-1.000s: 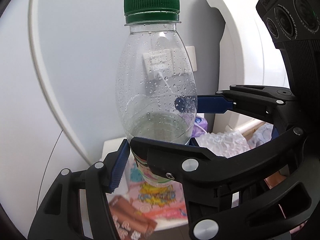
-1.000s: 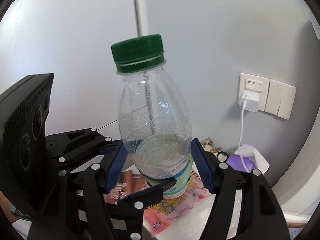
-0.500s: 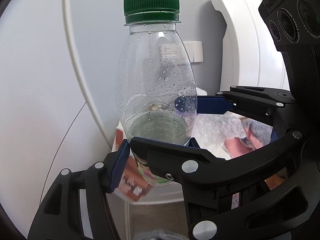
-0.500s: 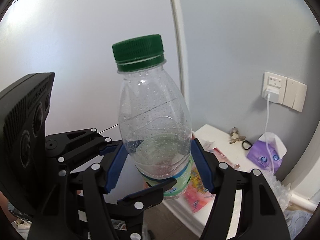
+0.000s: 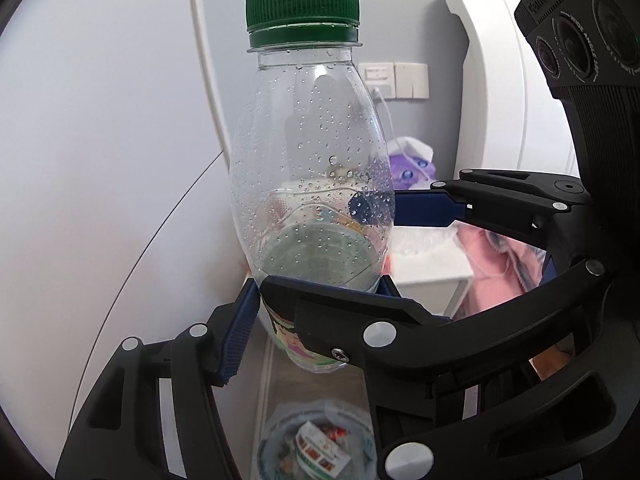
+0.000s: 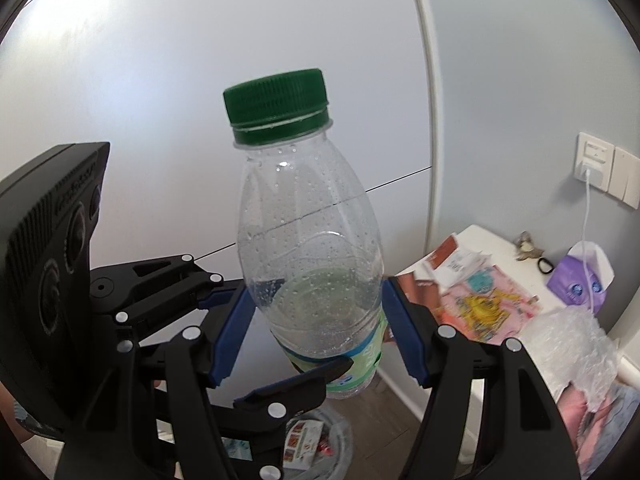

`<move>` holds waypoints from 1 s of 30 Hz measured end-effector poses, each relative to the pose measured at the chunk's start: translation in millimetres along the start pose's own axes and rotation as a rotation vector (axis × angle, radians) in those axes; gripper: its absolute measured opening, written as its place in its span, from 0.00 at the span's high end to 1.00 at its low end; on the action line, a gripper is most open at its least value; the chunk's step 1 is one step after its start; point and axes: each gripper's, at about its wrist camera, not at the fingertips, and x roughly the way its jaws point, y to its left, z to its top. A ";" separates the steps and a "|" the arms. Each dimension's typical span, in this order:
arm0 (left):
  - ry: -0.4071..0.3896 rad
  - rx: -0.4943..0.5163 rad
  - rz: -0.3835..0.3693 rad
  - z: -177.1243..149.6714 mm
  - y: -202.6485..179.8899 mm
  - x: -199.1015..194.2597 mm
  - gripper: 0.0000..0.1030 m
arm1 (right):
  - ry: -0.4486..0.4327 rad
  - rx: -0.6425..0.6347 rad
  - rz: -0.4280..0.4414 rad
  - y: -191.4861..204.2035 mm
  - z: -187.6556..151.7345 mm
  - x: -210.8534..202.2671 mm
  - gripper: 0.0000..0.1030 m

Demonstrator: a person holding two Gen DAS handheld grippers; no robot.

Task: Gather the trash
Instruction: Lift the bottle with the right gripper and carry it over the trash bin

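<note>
Two sets of tongs, left tongs (image 5: 316, 296) and right tongs (image 6: 316, 336), both clamped on one clear bottle (image 6: 312, 264) with green cap (image 6: 276, 100), held upright in the air. Below it, a lined trash bin (image 5: 320, 444) on the floor; off right, a white desk (image 6: 476, 240) strewn with wrappers (image 6: 480, 300).

The bottle (image 6: 312, 280) stands upright between both grippers' pads — above the bin (image 6: 320, 440), left of the table (image 6: 472, 240).

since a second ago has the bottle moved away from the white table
Yes. The bottle has left the white table, which now lies to its right, and hangs above the trash bin.
</note>
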 end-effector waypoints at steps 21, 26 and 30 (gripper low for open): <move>0.155 -0.157 0.005 -118.7 26.4 33.2 0.44 | 0.191 0.003 0.100 44.7 -91.6 77.3 0.39; 0.187 -0.189 -0.020 -149.4 32.7 50.4 0.44 | 0.238 0.028 0.107 38.8 -112.5 101.7 0.39; 0.219 -0.218 -0.037 -170.6 32.4 73.9 0.44 | 0.289 0.046 0.116 34.7 -130.4 124.1 0.39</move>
